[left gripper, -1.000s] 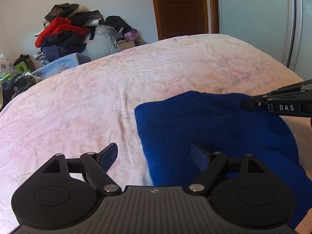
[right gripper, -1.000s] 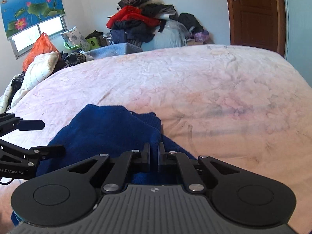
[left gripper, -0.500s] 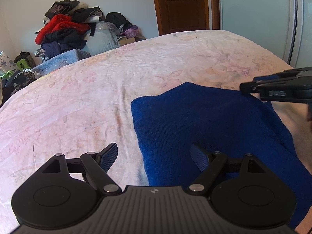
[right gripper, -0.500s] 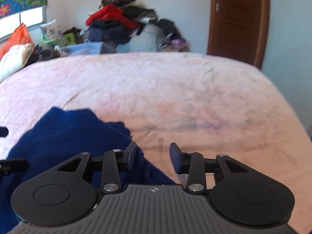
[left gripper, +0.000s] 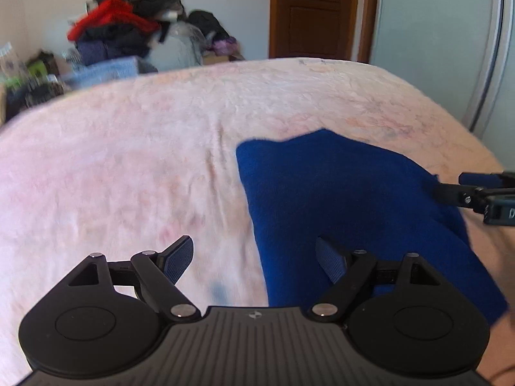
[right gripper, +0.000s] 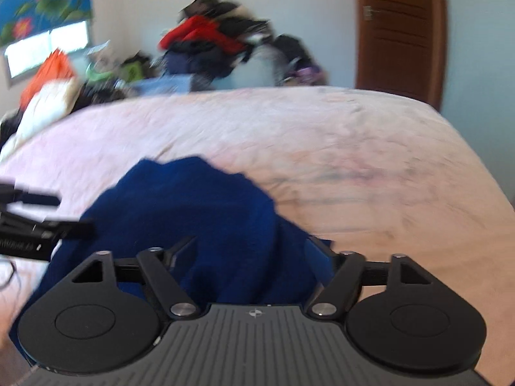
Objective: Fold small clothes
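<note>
Left wrist view: left gripper (left gripper: 254, 259) over the near edge of the bed (left gripper: 128, 167), fingers spread wide, nothing between the pads; its left pad (left gripper: 178, 259) is above bare cover, its right pad (left gripper: 331, 262) above the blue garment (left gripper: 347, 199).
Right wrist view: right gripper (right gripper: 254, 257) low over the blue garment (right gripper: 199, 218), jaws opening; cloth lies under and between the fingers, pads not pressing on it.
Change, right gripper: a second ago its fingers were pinched together on the cloth; half a second ago partly apart; now wide.
Change, left gripper: spread unchanged across all three moments.
Blue garment, place: flat on the pink cover at the near side of the bed, a peaked fold at its far edge; the left gripper sits at its left border, the right gripper at its right part.
Change, garment: lying in much the same spot; outline in the left view now narrower and further right in frame.
Other gripper seen: right gripper's fingertips (left gripper: 450, 189) enter the left view at the right edge, touching or just above the cloth, cannot tell which; left gripper (right gripper: 61, 212) shows at the left edge of the right view.
Background: clothes pile (left gripper: 122, 35) against the far wall; brown door (left gripper: 315, 13); window (right gripper: 48, 51) with flowered blind.
Picture quality: both views smeared by motion.
</note>
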### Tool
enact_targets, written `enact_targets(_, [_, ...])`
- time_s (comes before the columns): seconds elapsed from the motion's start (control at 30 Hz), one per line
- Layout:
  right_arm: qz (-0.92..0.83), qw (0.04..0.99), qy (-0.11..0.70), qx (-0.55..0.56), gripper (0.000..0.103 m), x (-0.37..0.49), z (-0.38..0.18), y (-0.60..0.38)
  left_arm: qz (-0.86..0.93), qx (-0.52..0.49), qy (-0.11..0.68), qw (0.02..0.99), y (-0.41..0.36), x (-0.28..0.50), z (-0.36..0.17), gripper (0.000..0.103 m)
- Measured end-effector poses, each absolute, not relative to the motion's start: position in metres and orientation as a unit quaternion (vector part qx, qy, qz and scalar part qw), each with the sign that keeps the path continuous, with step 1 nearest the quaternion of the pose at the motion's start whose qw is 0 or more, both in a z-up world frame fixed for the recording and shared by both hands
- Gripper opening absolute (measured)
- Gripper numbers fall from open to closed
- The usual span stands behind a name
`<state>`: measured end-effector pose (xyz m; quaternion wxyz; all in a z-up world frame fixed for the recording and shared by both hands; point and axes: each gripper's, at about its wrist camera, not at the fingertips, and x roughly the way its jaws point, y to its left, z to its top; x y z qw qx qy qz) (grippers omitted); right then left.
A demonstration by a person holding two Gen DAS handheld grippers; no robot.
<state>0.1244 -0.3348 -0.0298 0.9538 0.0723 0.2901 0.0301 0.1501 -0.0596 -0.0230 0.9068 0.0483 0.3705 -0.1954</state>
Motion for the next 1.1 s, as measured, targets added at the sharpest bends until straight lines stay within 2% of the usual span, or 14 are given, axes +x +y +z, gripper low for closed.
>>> enact_targets(0.17, [0.09,0.913,0.337,0.211,0.082,0.089,-0.055,-0.376,-0.267,-0.047,0.424,0.864,-0.026,0.138,-0.044,0.083])
enact_targets(0.37, [0.162,0.871,0.345,0.309,0.084,0.07,-0.079,-0.39,-0.301,-0.069,0.432,0.847,-0.032,0.131,-0.055,0.084])
enact_targets(0.6, [0.228,0.852,0.34,0.326,0.083,0.089,-0.083,-0.374,-0.287,-0.037,0.428,0.856,-0.057,0.126,-0.056,0.084])
enact_targets(0.87, [0.244,0.852,0.34,0.315,0.085,0.103,-0.08,-0.359,-0.285,-0.015,0.418,0.862,-0.066,0.124,-0.058,0.092])
enact_targets(1.1, [0.248,0.854,0.335,0.313,0.085,0.109,-0.083,-0.348,-0.283,0.003,0.409,0.868,-0.074,0.122,-0.061,0.094])
